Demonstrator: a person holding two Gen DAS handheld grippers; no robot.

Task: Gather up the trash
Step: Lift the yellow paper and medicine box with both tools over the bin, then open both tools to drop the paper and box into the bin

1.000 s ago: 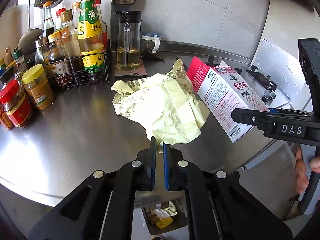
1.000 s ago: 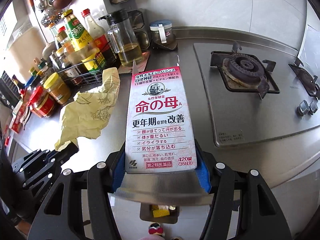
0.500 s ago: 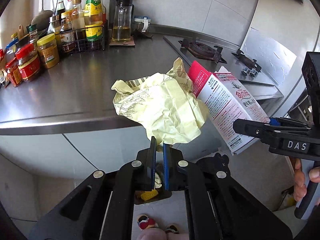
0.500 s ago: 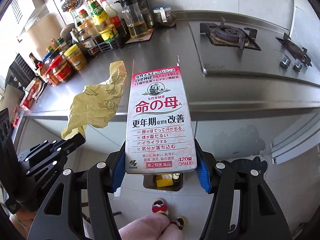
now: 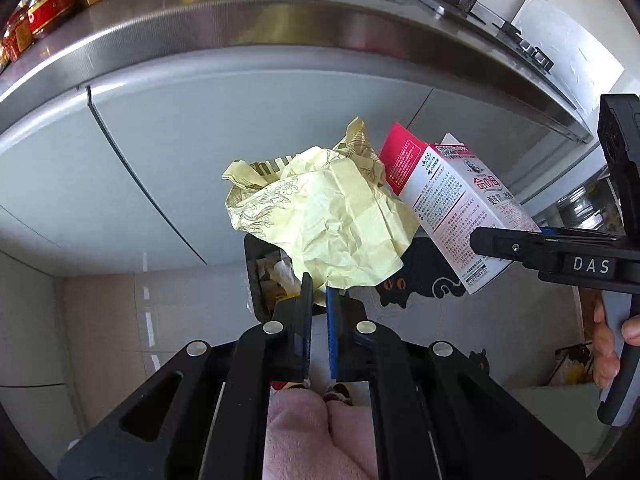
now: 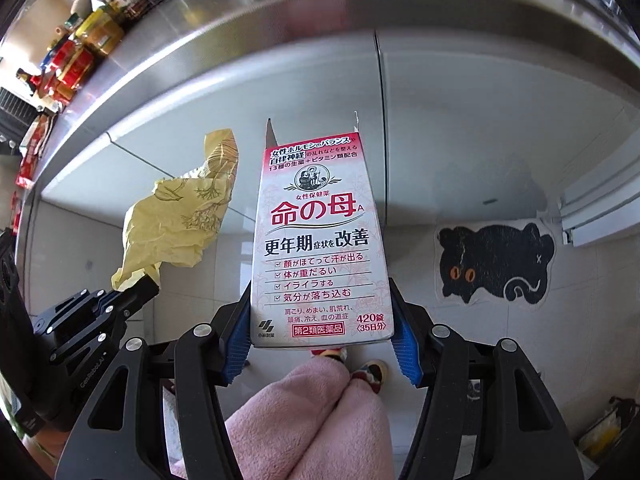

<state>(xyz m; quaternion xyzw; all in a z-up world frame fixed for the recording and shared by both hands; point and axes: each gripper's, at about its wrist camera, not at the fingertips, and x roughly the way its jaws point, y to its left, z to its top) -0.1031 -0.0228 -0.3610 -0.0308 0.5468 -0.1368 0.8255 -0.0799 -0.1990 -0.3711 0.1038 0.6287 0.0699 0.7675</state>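
Glossy grey cabinet doors (image 5: pixel 200 152) under steel counter edge. Left gripper (image 5: pixel 318 300) pinches crumpled yellow paper (image 5: pixel 332 220) narrowly, above black bin (image 5: pixel 256 276). Right gripper (image 6: pixel 320 332) clamps rectangular white-pink carton (image 6: pixel 320 248) beside it, above tiled floor.

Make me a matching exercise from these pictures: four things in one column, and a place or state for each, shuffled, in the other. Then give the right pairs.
Things:
1. crumpled yellow paper
2. pink and white box
3. black cat mat
4. red-lidded jars

Places or states:
A. lying on the floor
B. standing on the steel counter
C. pinched in the left gripper
D. clamped in the right gripper

Pairs: 1-C, 2-D, 3-A, 4-B
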